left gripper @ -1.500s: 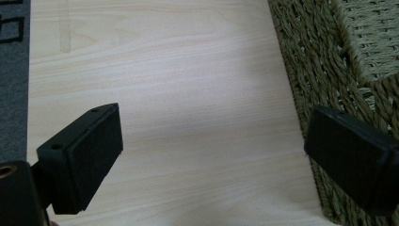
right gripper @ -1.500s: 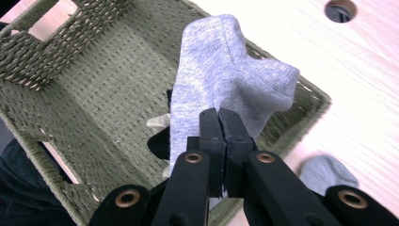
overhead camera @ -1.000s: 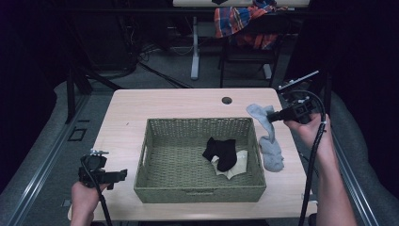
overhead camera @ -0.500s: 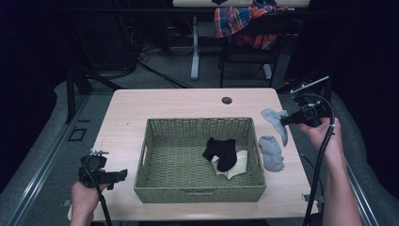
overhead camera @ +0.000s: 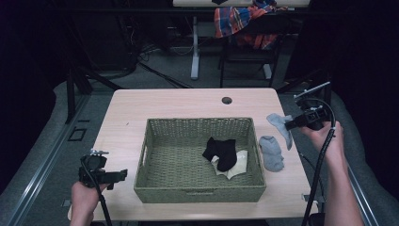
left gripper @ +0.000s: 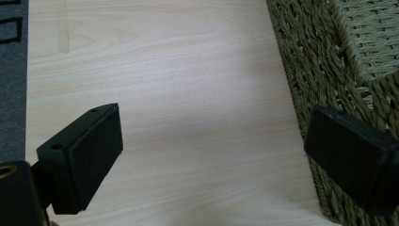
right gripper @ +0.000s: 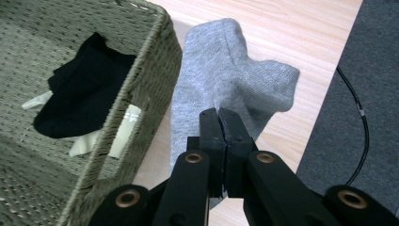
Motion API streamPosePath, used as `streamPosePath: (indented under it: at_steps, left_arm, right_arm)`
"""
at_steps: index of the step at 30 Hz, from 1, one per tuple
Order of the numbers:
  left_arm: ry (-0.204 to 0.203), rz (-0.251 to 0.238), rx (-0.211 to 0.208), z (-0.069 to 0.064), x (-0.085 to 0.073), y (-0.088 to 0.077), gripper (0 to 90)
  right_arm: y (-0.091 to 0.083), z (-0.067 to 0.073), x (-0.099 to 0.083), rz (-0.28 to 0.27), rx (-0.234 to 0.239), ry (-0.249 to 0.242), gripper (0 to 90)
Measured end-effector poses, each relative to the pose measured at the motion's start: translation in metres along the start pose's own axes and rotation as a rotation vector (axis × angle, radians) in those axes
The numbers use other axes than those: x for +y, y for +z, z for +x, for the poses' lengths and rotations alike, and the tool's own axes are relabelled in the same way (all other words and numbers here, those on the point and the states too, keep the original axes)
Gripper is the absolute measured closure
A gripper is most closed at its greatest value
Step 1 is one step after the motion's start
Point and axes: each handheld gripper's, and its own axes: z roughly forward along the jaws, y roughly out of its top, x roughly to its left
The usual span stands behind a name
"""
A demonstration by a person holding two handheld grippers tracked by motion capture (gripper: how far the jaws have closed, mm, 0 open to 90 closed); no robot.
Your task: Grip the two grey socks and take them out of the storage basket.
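Fingers of our right gripper are pressed together on a grey sock, pinching its fabric near the heel bend. In the right gripper view the sock spreads up the middle of the frame from the clamped tips, with the wicker basket just left of it. In the high view this held sock hangs at the right of the frame, off the basket's upper right corner, over the right edge of the light wood worktop. A second grey sock lies flat on the worktop just below it, close beside the basket's right wall.

Inside the basket, toward its right half, we see a black sock lying on top of a cream-coloured piece; the right gripper view shows the same pair at the left of its frame, the black sock over the cream piece.

Our left gripper sits at the lower left of the high view, held in a hand at the worktop's near corner, just left of the basket. Its fingers stand wide apart with nothing between them; in the left gripper view bare worktop shows in the gap and the basket's woven wall rises along the right of the frame.

A round hole marks the worktop near its far edge. Beyond it, plaid cloth drapes at the top of the frame.
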Motion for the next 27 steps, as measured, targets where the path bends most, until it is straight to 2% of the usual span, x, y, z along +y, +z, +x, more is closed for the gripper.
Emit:
streamPosePath:
  at_steps: [14, 18, 27]
  left_arm:
    - [-0.001, 0.001, -0.004, 0.001, 0.000, 0.000, 5.1]
    - [0.000, 0.000, -0.002, 0.000, 0.000, 0.000, 5.0]
    - [0.000, 0.000, -0.001, 0.000, 0.000, 0.000, 5.1]
  right_arm:
    - [0.025, -0.007, -0.002, 0.059, -0.014, 0.011, 89.6]
    - [0.037, -0.008, -0.003, 0.086, -0.017, 0.015, 89.6]
    - [0.071, -0.007, -0.004, 0.157, -0.020, -0.009, 89.6]
